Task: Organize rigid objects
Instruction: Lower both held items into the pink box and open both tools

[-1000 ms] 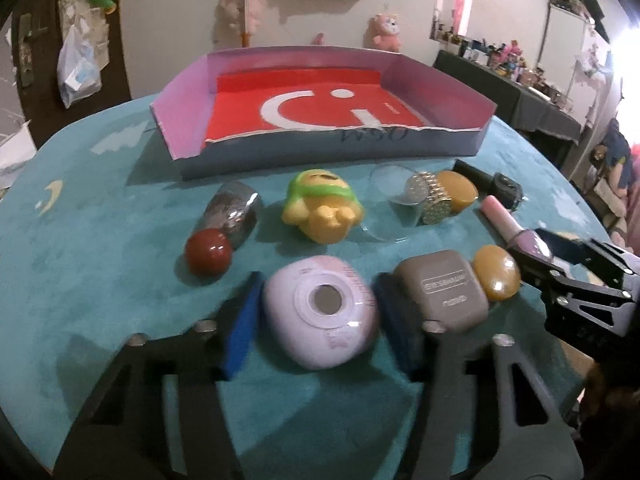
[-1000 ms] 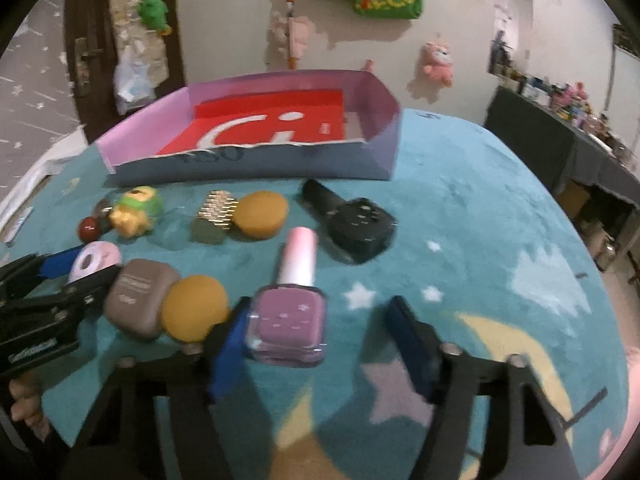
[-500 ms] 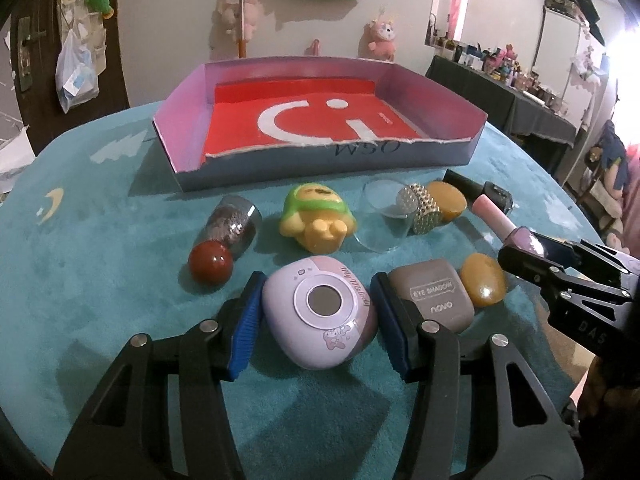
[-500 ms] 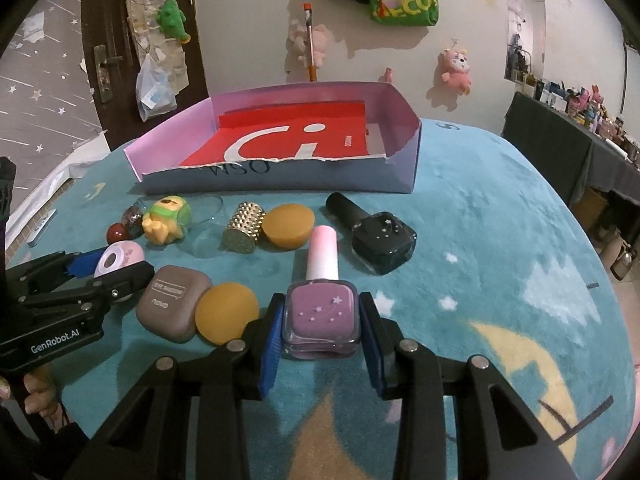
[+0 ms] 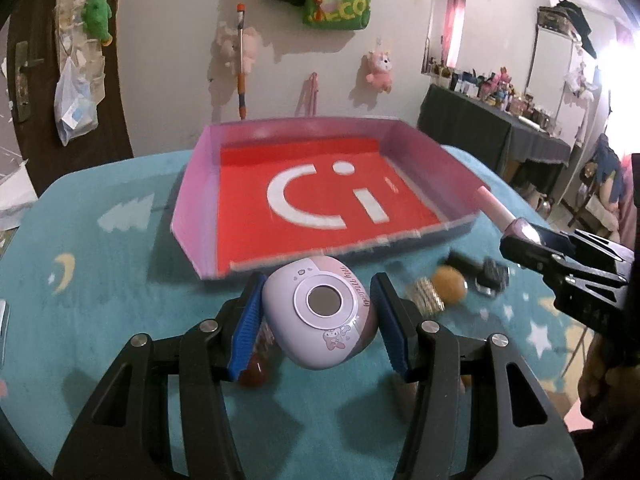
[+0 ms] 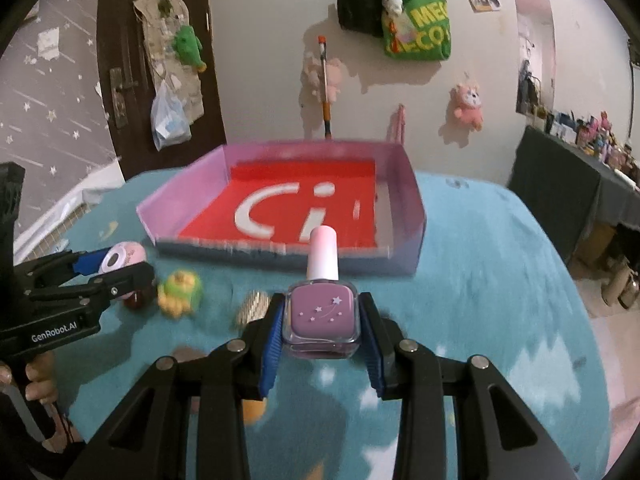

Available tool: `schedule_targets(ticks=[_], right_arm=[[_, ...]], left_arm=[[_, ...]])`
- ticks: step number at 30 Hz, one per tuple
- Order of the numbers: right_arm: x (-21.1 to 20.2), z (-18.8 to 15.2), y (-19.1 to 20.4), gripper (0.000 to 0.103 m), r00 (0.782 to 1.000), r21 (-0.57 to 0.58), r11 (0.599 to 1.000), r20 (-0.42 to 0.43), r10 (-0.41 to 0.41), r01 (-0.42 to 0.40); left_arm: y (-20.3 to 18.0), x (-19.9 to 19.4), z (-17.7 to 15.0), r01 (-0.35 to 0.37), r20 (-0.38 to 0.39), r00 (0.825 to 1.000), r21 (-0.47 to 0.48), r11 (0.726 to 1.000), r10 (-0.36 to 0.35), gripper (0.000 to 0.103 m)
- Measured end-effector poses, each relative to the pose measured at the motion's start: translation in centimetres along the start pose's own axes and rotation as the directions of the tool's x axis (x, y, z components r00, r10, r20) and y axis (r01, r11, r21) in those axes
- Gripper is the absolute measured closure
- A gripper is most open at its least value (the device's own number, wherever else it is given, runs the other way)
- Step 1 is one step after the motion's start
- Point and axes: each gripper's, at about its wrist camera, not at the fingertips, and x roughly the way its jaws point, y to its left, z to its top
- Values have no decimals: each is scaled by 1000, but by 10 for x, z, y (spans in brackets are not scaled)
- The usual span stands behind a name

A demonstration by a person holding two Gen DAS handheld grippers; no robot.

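Left gripper [image 5: 318, 314]: clamped on the pink compact [image 5: 320, 316], now lifted clear of the teal cloth [image 5: 120, 320].
Right gripper [image 6: 320, 322]: jaws just closed onto the purple polish bottle [image 6: 320, 318]; it has risen too.
Tray [image 5: 200, 208]: empty, at 12 o'clock of both loads.
Meaning: both picks look done; carrying over the near wall comes next.
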Motion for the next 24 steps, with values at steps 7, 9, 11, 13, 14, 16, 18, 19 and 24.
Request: schedule_targets(ticks=[7, 9, 11, 13, 14, 16, 18, 19, 24], right_arm=[[41, 50, -11, 65, 1000, -75, 997, -26, -4, 2], [58, 60, -15, 65, 998, -97, 995, -59, -13, 7], [71, 68, -18, 65, 995, -107, 994, -96, -5, -5], [86, 76, -22, 65, 989, -113, 993, -145, 8, -25], [93, 78, -21, 65, 985, -128, 991, -171, 7, -29], [107, 83, -20, 65, 977, -164, 986, -216, 0, -36], [121, 87, -18, 65, 962, -194, 980, -273, -12, -43], [126, 87, -17, 65, 956, -202, 978, -294, -10, -51], [142, 89, -9, 65, 935, -291, 956, -349, -66, -41]], left_arm=[[17, 37, 35, -14, -54, 998, 21, 1000, 15, 52], [19, 47, 42, -34, -68, 997, 46, 998, 37, 52], [22, 59, 48, -31, -100, 994, 54, 998, 36, 52], [26, 72, 54, -25, -133, 991, 61, 998, 33, 52], [27, 78, 56, -33, -150, 988, 67, 997, 43, 52], [27, 89, 59, -36, -174, 983, 93, 995, 52, 52], [27, 98, 61, -45, -197, 978, 115, 992, 68, 52], [26, 103, 62, -43, -210, 975, 129, 991, 70, 52], [23, 117, 60, -27, -263, 962, 153, 988, 67, 52]])
